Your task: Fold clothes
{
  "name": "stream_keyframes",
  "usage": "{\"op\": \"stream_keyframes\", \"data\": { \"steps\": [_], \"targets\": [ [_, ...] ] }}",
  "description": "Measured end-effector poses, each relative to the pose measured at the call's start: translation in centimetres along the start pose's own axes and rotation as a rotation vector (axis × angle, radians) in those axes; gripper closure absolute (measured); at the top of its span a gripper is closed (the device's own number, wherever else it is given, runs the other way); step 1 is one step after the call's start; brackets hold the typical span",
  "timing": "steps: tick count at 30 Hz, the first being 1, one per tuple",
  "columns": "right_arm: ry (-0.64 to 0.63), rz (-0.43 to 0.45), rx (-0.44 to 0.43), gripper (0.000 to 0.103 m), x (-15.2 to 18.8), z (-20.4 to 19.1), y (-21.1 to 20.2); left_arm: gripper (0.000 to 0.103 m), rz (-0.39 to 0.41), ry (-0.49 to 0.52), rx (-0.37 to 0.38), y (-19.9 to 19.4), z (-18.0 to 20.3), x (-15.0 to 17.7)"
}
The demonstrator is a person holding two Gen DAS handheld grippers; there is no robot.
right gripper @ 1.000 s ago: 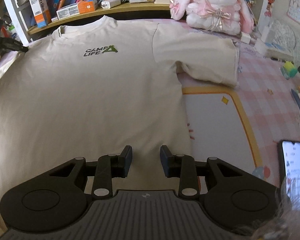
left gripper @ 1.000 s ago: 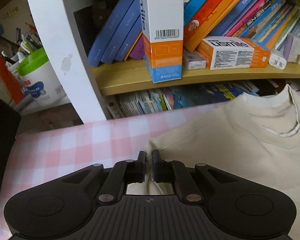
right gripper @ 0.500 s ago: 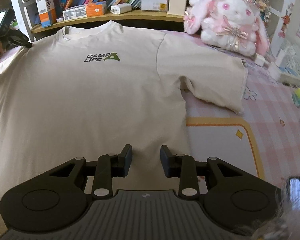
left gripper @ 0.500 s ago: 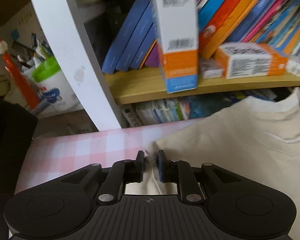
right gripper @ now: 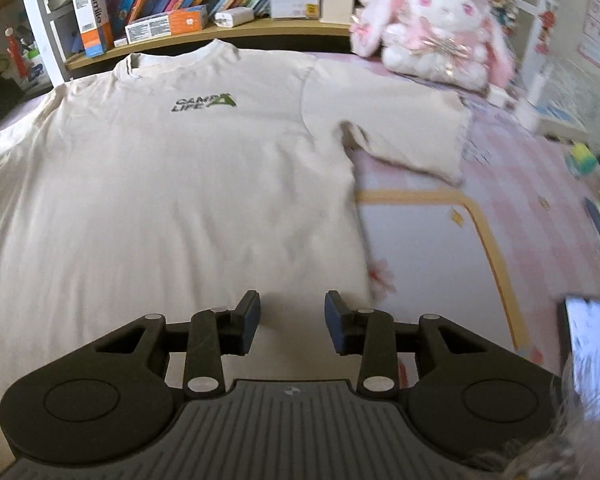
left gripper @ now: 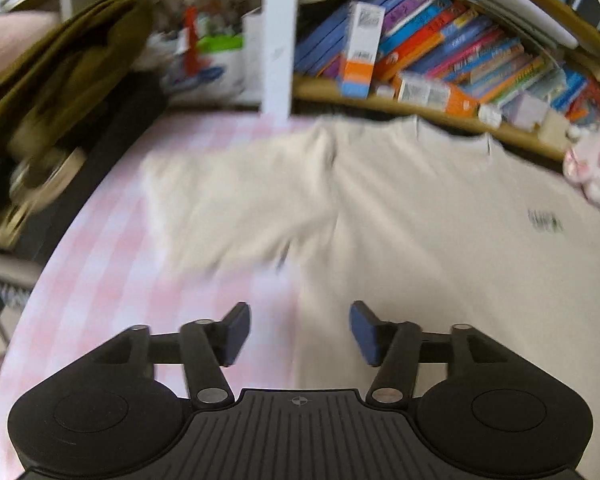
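Observation:
A cream T-shirt (right gripper: pixel 172 184) with a green "CAMP LIFE" print lies flat and face up on the pink checked table, collar toward the bookshelf. In the left wrist view the shirt (left gripper: pixel 440 216) is blurred, with its left sleeve (left gripper: pixel 228 196) spread out on the cloth. My left gripper (left gripper: pixel 298 330) is open and empty, above the shirt's left side edge below that sleeve. My right gripper (right gripper: pixel 292 318) is open and empty over the lower right part of the shirt. The right sleeve (right gripper: pixel 396 128) lies spread out.
A wooden bookshelf (right gripper: pixel 236 30) with books and boxes runs along the back. A pink plush rabbit (right gripper: pixel 436 24) sits at the back right. A yellow-bordered mat (right gripper: pixel 432 248) lies right of the shirt, a phone (right gripper: pixel 590 354) at the near right. Dark bags (left gripper: pixel 48 100) stand at the left.
My left gripper has let go of the left sleeve, opened wide, and pulled back and up from it. My right gripper stays open and has shifted slightly over the shirt.

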State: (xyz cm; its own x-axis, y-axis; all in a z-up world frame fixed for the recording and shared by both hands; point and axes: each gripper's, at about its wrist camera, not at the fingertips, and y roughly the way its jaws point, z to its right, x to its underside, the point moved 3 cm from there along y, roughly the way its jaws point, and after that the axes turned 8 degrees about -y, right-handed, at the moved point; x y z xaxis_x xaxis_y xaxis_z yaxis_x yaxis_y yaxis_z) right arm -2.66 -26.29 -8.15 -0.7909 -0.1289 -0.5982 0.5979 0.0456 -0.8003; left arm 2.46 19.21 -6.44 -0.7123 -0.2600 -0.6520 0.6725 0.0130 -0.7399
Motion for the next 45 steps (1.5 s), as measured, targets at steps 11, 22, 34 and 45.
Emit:
{"op": "stream_keyframes", "data": {
  "steps": [11, 22, 34, 45],
  "targets": [
    [0.117, 0.006, 0.057, 0.067, 6.2, 0.6, -4.9, 0.029, -0.060, -0.111, -0.044, -6.5, -3.1, 10.2],
    [0.192, 0.015, 0.068, 0.062, 8.8, 1.0, -6.4, 0.029, -0.079, -0.082, -0.035, -7.9, -3.4, 12.7],
    [0.163, -0.005, 0.051, 0.094, 9.3, 0.2, -6.7, 0.101, -0.082, -0.064, 0.030, -7.7, -3.1, 12.7],
    [0.164, -0.007, 0.100, 0.096, 9.4, 0.0, -6.7, 0.099, -0.095, -0.064, 0.027, -7.8, -3.1, 12.7]
  ]
}}
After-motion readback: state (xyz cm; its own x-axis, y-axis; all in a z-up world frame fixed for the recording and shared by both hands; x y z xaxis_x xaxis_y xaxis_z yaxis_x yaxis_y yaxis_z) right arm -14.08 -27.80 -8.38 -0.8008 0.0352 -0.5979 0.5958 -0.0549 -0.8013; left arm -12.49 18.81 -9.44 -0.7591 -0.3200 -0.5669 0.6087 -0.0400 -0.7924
